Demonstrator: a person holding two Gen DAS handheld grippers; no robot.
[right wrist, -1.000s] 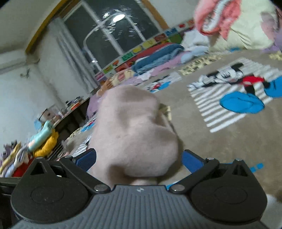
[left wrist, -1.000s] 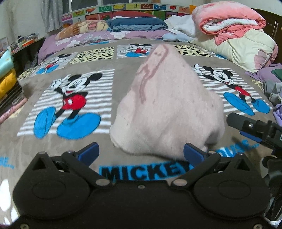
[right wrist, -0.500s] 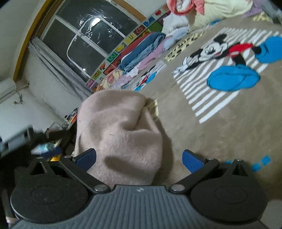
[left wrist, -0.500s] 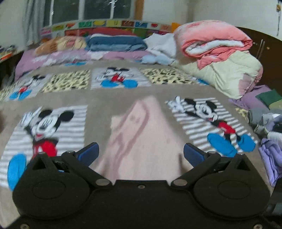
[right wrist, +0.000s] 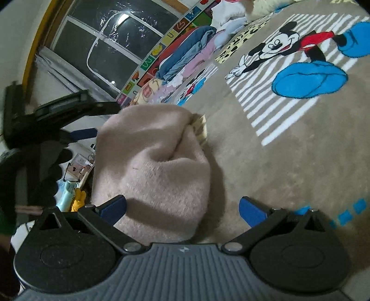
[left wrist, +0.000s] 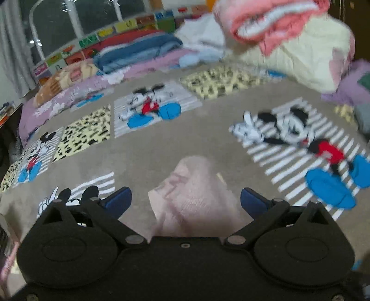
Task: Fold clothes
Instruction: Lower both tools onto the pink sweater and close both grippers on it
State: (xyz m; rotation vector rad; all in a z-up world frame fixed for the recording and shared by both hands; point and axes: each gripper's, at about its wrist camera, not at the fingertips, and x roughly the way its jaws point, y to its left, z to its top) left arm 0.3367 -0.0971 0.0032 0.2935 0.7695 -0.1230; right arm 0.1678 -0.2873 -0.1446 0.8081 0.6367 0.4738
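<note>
Bedroom with a dark window [right wrist: 120, 46]. Taupe Mickey Mouse blanket [left wrist: 161, 148] across the bed, folded bedding [left wrist: 138, 55] stacked along its far edge. Pink knit garment [right wrist: 152, 166] bunched mid-blanket. Left gripper [left wrist: 186, 200] and right gripper [right wrist: 182, 207] both spread apart, empty.

Pale pink fuzzy garment [right wrist: 152, 171], faint darker pink streaks on it in the left wrist view; taupe blanket [right wrist: 289, 166] printed with cartoon mice in black, white and red with blue shoes, white stripes, yellow-and-black spotted squares; blue pads [right wrist: 113, 208] on black gripper arms; coral-pink and white quilt [left wrist: 266, 20] on a cream one; navy bedding [left wrist: 136, 53]
</note>
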